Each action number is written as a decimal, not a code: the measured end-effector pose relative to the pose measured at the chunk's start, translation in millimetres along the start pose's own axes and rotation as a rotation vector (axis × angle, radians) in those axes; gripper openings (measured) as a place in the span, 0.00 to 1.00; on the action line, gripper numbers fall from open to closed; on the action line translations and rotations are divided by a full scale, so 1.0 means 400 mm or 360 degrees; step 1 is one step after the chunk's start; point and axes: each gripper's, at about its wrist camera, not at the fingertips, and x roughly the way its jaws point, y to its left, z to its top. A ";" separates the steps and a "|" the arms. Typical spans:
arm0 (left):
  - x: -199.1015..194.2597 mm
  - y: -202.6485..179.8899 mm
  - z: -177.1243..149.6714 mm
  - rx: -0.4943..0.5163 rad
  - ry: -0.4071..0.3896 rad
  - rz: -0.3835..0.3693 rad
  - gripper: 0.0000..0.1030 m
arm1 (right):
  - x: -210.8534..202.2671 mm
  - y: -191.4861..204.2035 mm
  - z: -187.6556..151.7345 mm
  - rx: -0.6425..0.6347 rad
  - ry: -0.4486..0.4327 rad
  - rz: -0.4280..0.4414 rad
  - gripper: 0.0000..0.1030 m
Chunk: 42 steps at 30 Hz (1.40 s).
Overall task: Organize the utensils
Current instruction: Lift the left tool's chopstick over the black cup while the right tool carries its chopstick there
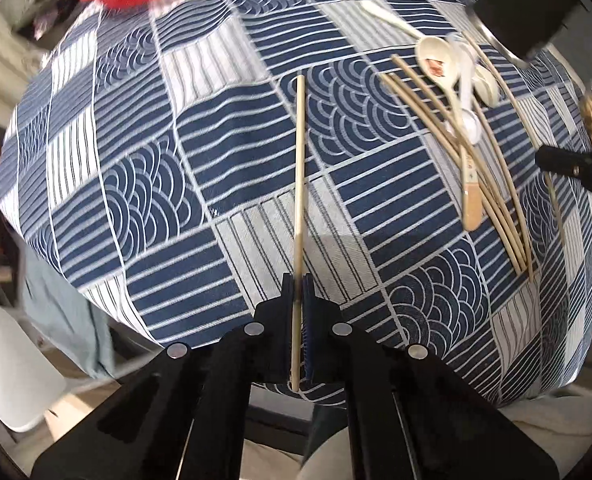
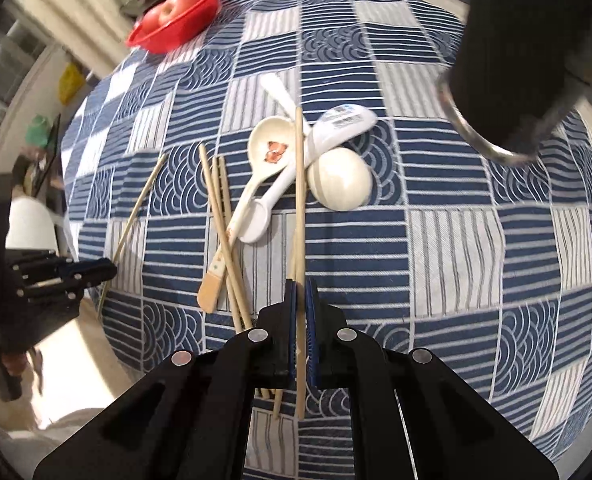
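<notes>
Here each gripper, left gripper [image 1: 297,280] and right gripper [image 2: 300,284], clenches one chopstick [image 1: 299,168] [image 2: 299,200] running forward between its fingers.

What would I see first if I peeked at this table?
Probably the pile of white spoons and chopsticks jumbled in the middle of the blue-and-white patterned tablecloth. Each gripper pinches one chopstick: the left gripper holds a chopstick, and the right gripper holds another. A bright red bowl with an apple in it sits at the far edge.
</notes>
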 end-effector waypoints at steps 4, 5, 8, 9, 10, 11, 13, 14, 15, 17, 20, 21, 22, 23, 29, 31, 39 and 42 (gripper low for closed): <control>-0.017 -0.016 0.003 0.0034 -0.0026 -0.0038 0.04 | -0.023 -0.032 -0.024 0.0139 -0.0071 -0.0055 0.05; -0.024 -0.025 0.004 0.0056 -0.0044 -0.0054 0.04 | -0.031 -0.040 -0.031 0.0171 -0.0085 -0.0058 0.05; -0.054 -0.038 -0.002 0.0133 -0.0103 -0.0054 0.04 | -0.067 -0.065 -0.076 0.0293 -0.0141 -0.0077 0.05; -0.060 -0.047 0.005 0.0154 -0.0116 -0.0062 0.04 | -0.077 -0.070 -0.087 0.0321 -0.0158 -0.0079 0.05; -0.074 -0.056 0.003 0.0182 -0.0140 -0.0067 0.04 | -0.091 -0.076 -0.101 0.0357 -0.0180 -0.0082 0.05; -0.083 -0.062 0.001 0.0206 -0.0162 -0.0071 0.04 | -0.101 -0.079 -0.112 0.0380 -0.0196 -0.0085 0.05; -0.095 -0.072 0.014 0.0244 -0.0209 -0.0087 0.04 | -0.131 -0.088 -0.137 0.0439 -0.0248 -0.0111 0.05; -0.103 -0.072 0.021 0.0257 -0.0226 -0.0096 0.04 | -0.142 -0.092 -0.149 0.0462 -0.0277 -0.0119 0.05; -0.113 -0.060 0.028 0.0269 -0.0241 -0.0099 0.04 | -0.158 -0.099 -0.163 0.0497 -0.0312 -0.0122 0.05; -0.144 -0.068 0.025 0.0306 -0.0293 -0.0077 0.04 | -0.187 -0.113 -0.193 0.0563 -0.0366 -0.0135 0.05; -0.163 -0.076 0.044 0.0354 -0.0351 -0.0073 0.04 | -0.227 -0.128 -0.225 0.0626 -0.0444 -0.0149 0.05; -0.177 -0.076 0.045 0.0367 -0.0374 -0.0077 0.04 | -0.246 -0.132 -0.236 0.0644 -0.0480 -0.0163 0.05; -0.183 -0.075 0.054 0.0376 -0.0394 -0.0066 0.04 | -0.265 -0.137 -0.245 0.0663 -0.0513 -0.0175 0.05; -0.192 -0.083 0.059 0.0401 -0.0417 -0.0046 0.04 | -0.282 -0.142 -0.252 0.0685 -0.0543 -0.0184 0.05; -0.239 -0.127 0.133 0.0495 -0.0442 -0.0173 0.04 | -0.365 -0.171 -0.269 0.0768 -0.0686 -0.0192 0.05; -0.264 -0.150 0.159 0.0569 -0.0505 -0.0140 0.04 | -0.385 -0.185 -0.265 0.0793 -0.0730 -0.0169 0.05; -0.345 -0.228 0.289 0.0753 -0.0621 -0.0227 0.04 | -0.460 -0.186 -0.203 0.0822 -0.0897 -0.0167 0.05; -0.363 -0.247 0.330 0.0812 -0.0656 -0.0271 0.04 | -0.490 -0.179 -0.162 0.0820 -0.0945 -0.0214 0.05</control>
